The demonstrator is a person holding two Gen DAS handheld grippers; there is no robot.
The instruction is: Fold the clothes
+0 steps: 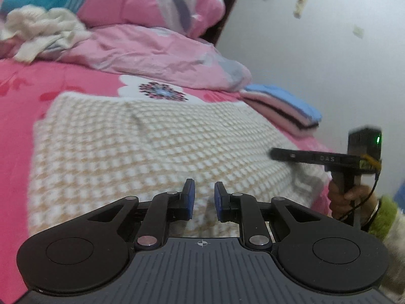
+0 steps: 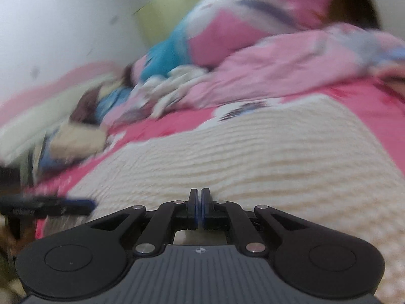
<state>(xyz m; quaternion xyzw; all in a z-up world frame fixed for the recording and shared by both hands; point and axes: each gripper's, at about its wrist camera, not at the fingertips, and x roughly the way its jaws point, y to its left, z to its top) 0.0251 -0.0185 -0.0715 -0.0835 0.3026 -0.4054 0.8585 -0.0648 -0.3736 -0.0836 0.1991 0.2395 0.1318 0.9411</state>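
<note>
A cream and tan checked knit garment (image 1: 152, 147) lies spread flat on the pink bed sheet (image 1: 15, 116); the right wrist view shows it too (image 2: 265, 157). My left gripper (image 1: 204, 187) hovers over its near edge, blue pads a narrow gap apart with nothing between them. It also shows at the left edge of the right wrist view (image 2: 86, 204). My right gripper (image 2: 200, 192) is shut, pads pressed together over the garment's near edge, and no cloth shows between them. From the left wrist view it (image 1: 274, 153) reaches in at the garment's right edge, held by a hand (image 1: 346, 195) in a green cuff.
A rumpled pink quilt (image 1: 157, 58) is heaped at the back of the bed. A crumpled white garment (image 1: 43, 30) lies on it at the left. A folded stack of blue and pink clothes (image 1: 286, 109) sits at the right by the white wall (image 1: 316, 50). More loose clothes (image 2: 83, 131) lie far left.
</note>
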